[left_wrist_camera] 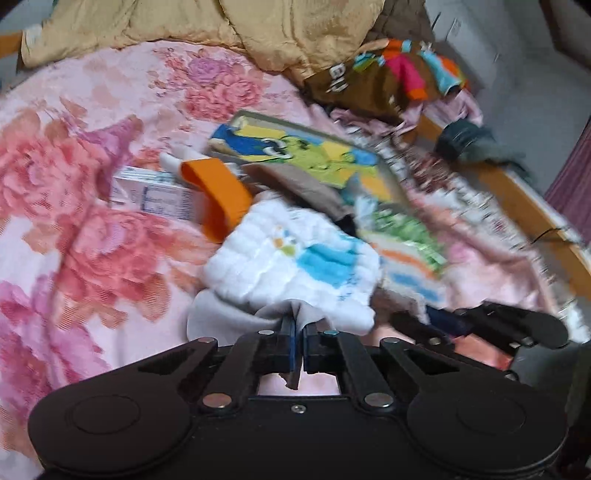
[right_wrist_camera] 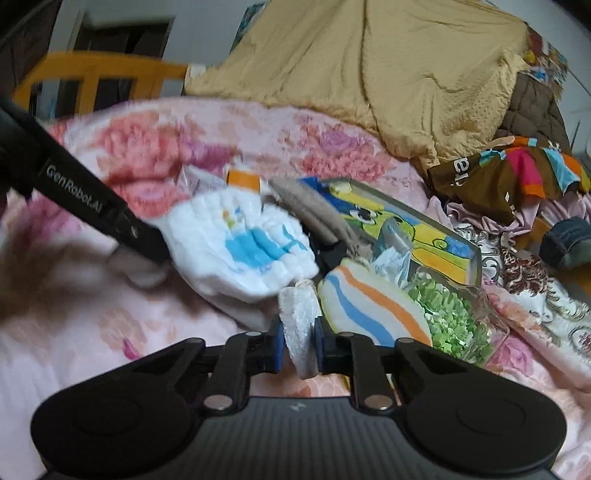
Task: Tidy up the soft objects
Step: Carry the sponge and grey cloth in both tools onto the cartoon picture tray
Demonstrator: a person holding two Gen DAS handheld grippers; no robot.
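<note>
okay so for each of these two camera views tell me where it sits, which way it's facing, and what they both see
Left wrist: rides the left tool, looking forward and down over the pink floral blanket; its pads pinch grey cloth.
Right wrist: rides the right tool, facing the same clutter; its pads clamp a white fuzzy cloth piece.
Shared: white quilted cloth with blue print, tan quilt.

The left gripper (left_wrist_camera: pixel 298 332) is seen from its own camera with jaws drawn nearly together, a thin fold of white cloth (left_wrist_camera: pixel 291 258) pinched between the blue pads. The right gripper (right_wrist_camera: pixel 299 343) is clamped on a thicker edge of the same cloth, pads pressed against both sides. In the right wrist view the left gripper is angled in from the upper left, fingertips buried in the fabric.
</note>
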